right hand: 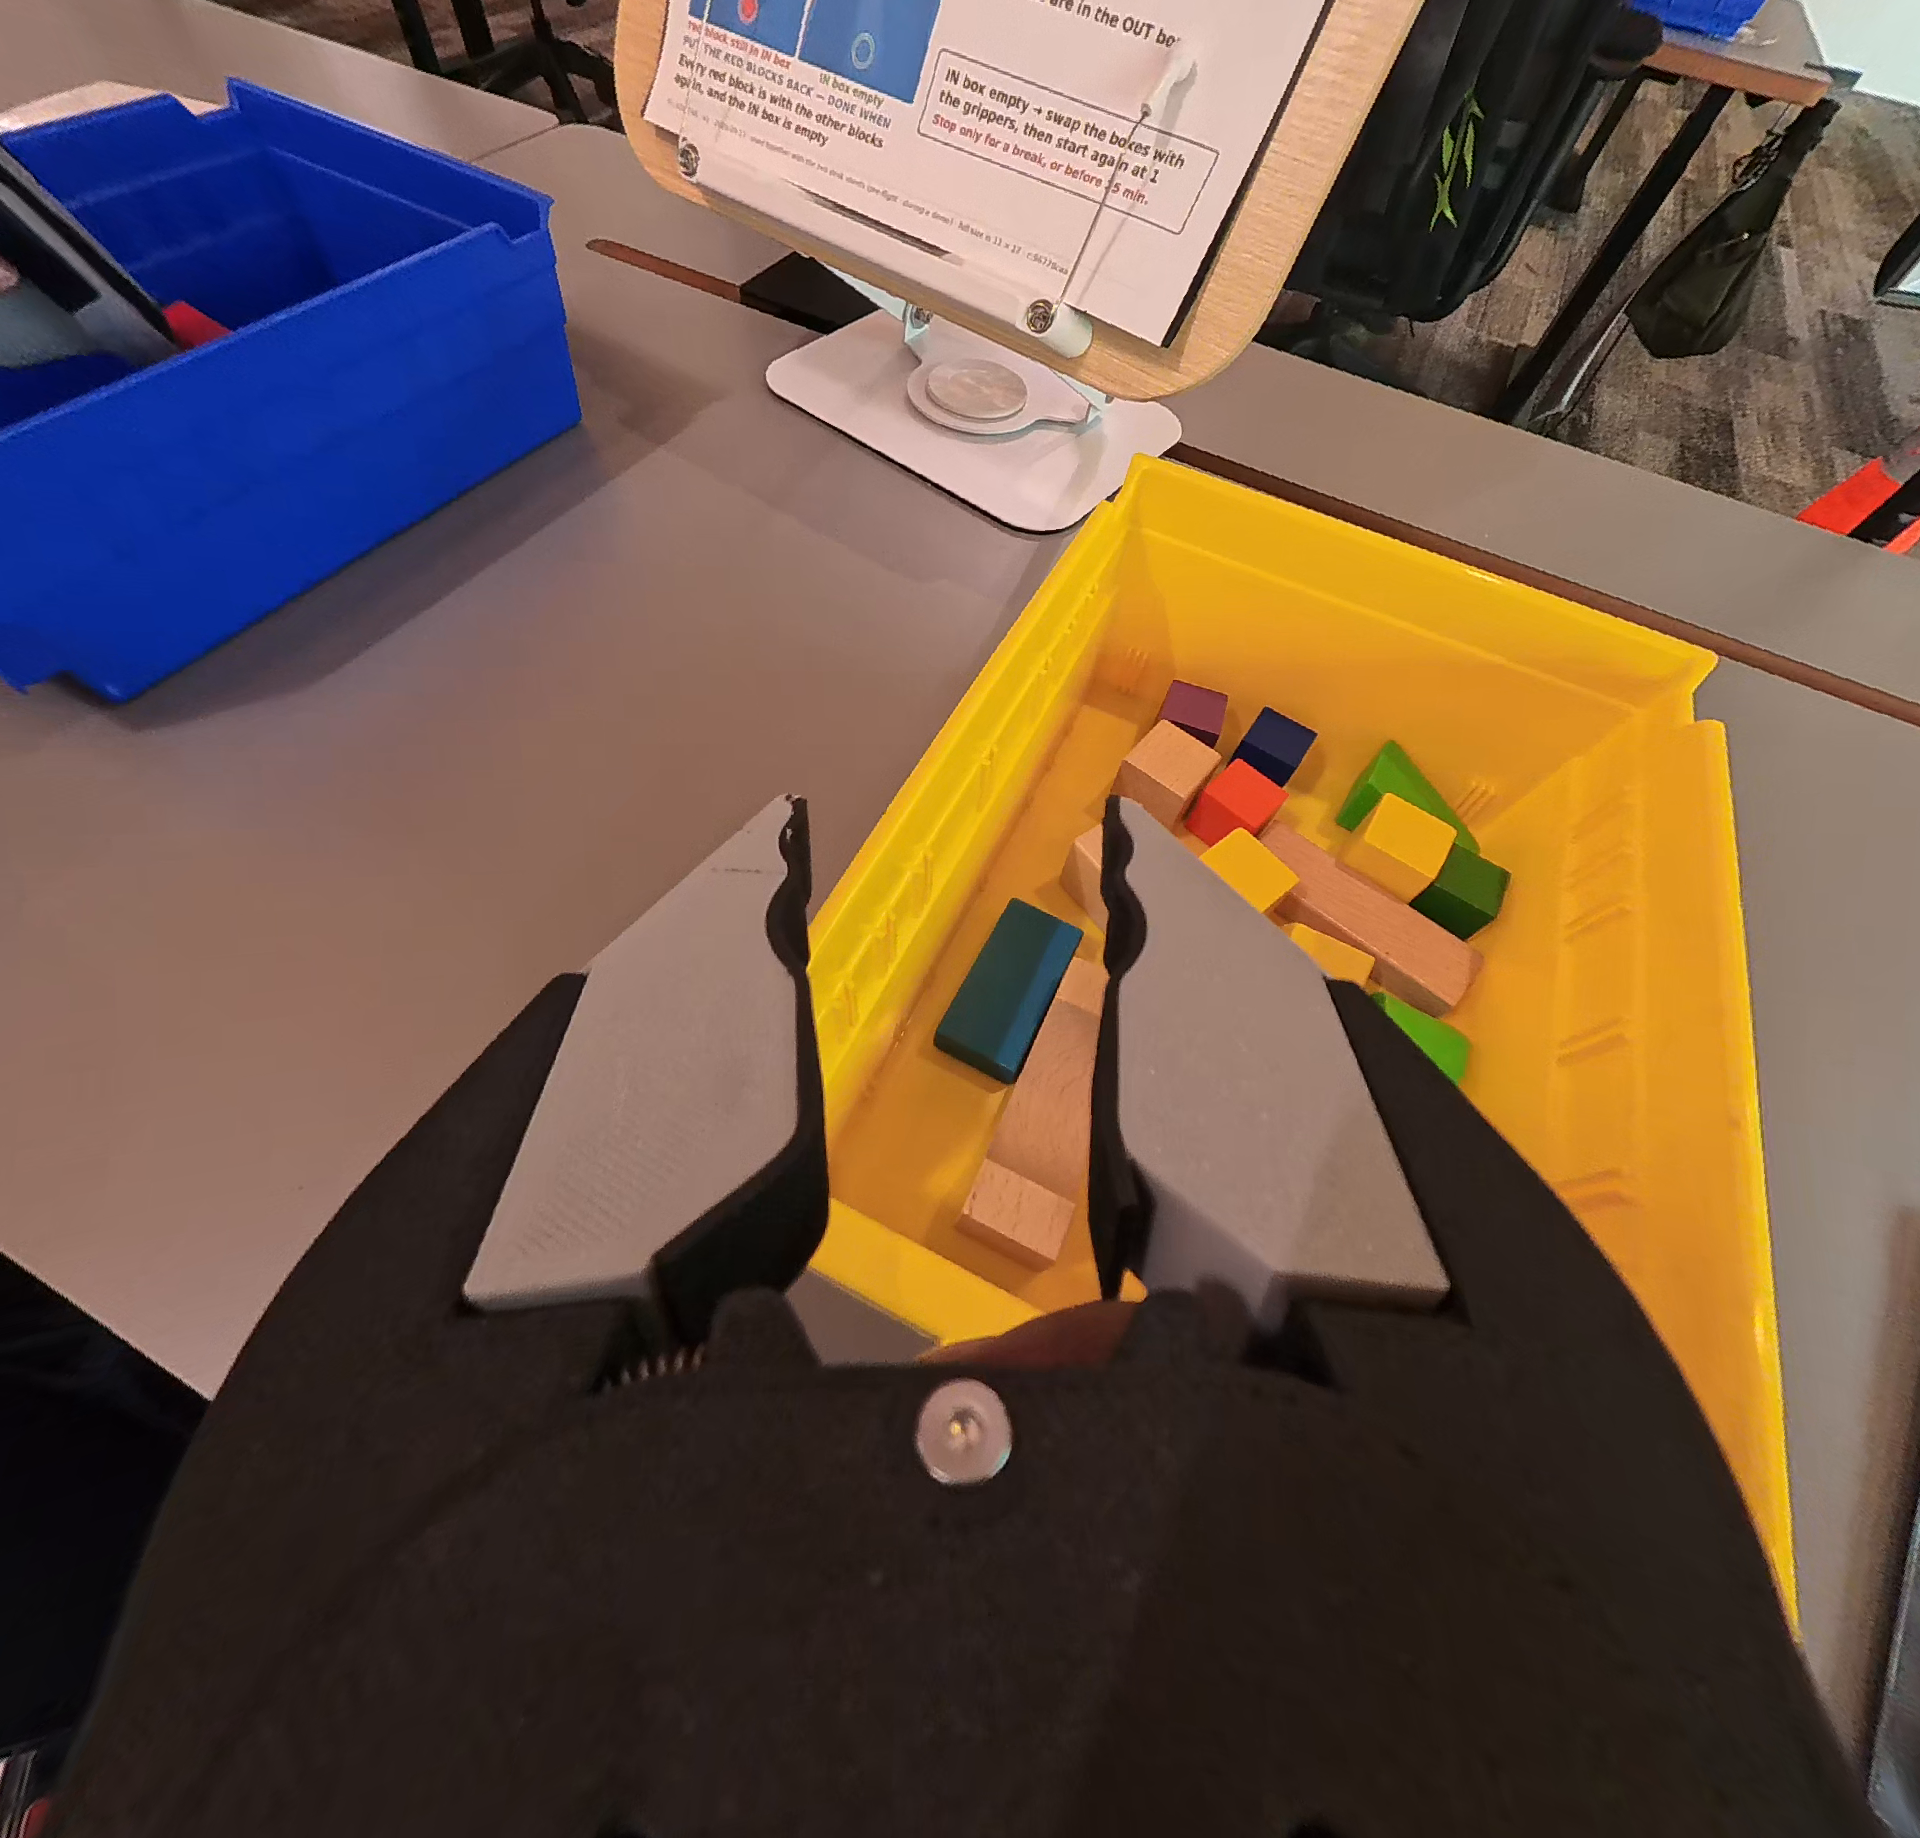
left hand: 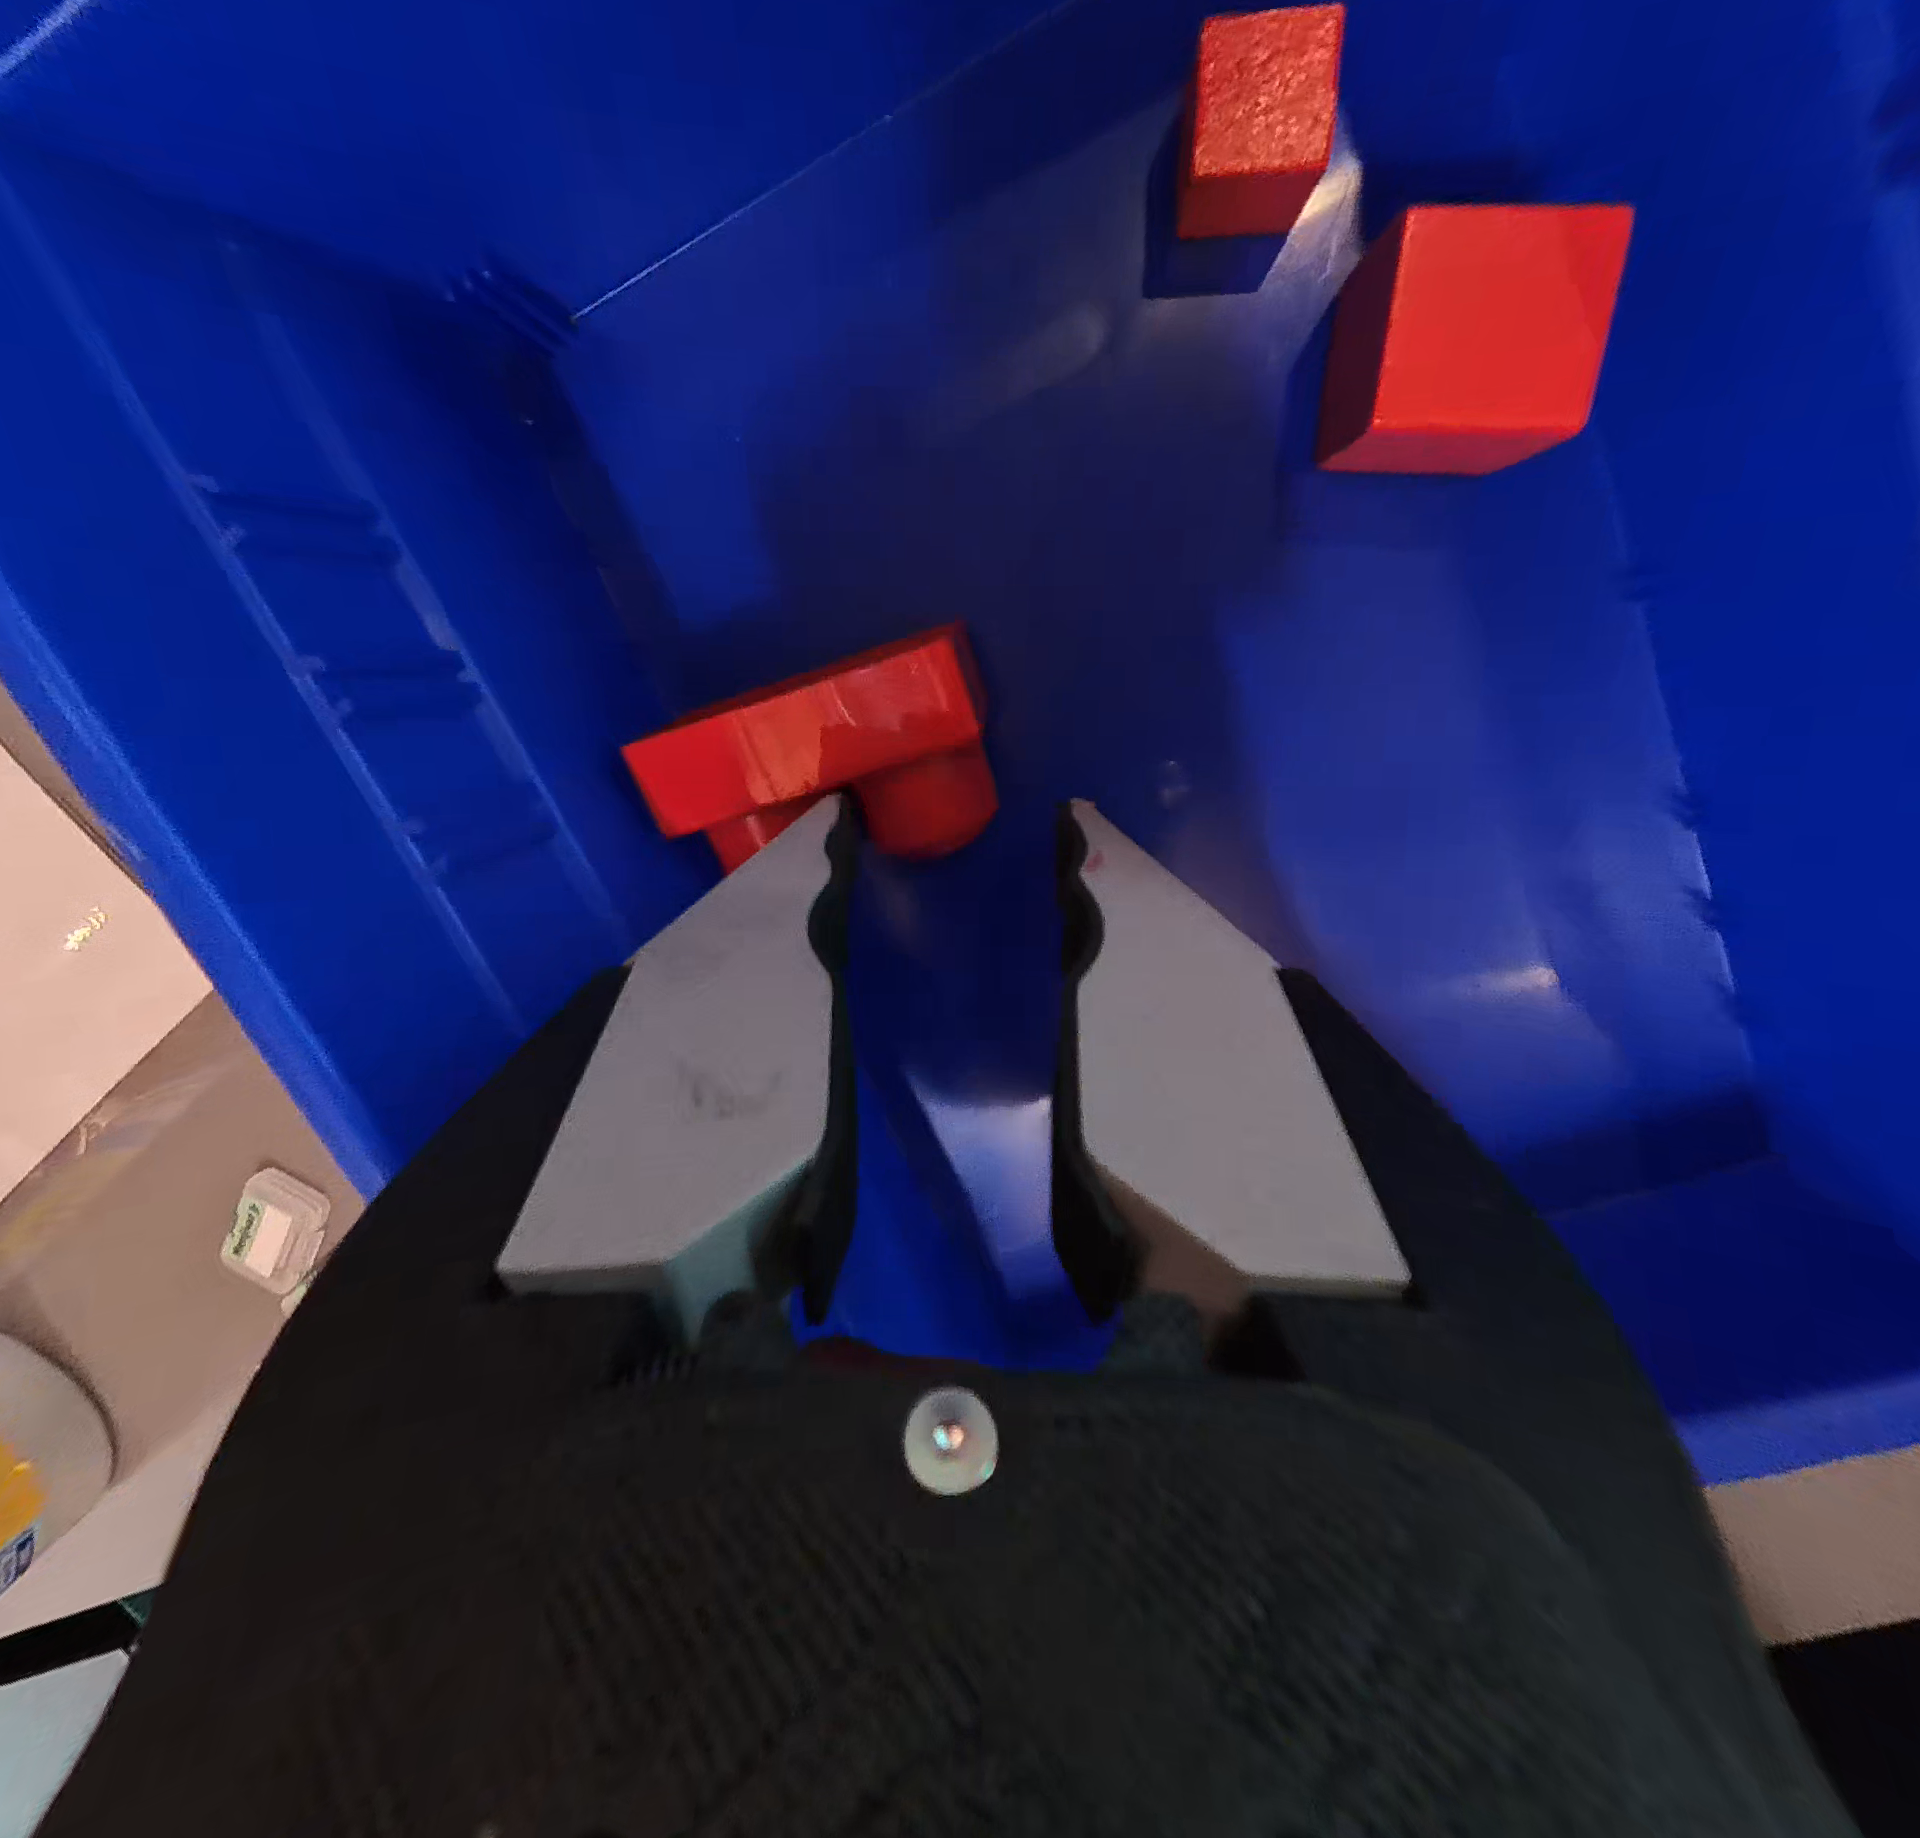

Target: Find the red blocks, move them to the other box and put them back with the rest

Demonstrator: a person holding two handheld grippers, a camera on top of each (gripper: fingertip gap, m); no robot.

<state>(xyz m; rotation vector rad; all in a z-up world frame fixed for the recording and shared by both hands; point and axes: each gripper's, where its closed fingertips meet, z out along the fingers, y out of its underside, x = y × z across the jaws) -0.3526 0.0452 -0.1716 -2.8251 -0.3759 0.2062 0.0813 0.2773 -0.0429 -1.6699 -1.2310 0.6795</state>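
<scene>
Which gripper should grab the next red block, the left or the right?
Left, probably. The left gripper is open inside the blue box, its tips right at the red bridge-shaped block. The right gripper is open too, but over the yellow box, far from the red ones.

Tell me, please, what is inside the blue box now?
Inside the blue box lie three red blocks: a bridge-shaped one and two cubes. The open left gripper covers the near floor.
</scene>
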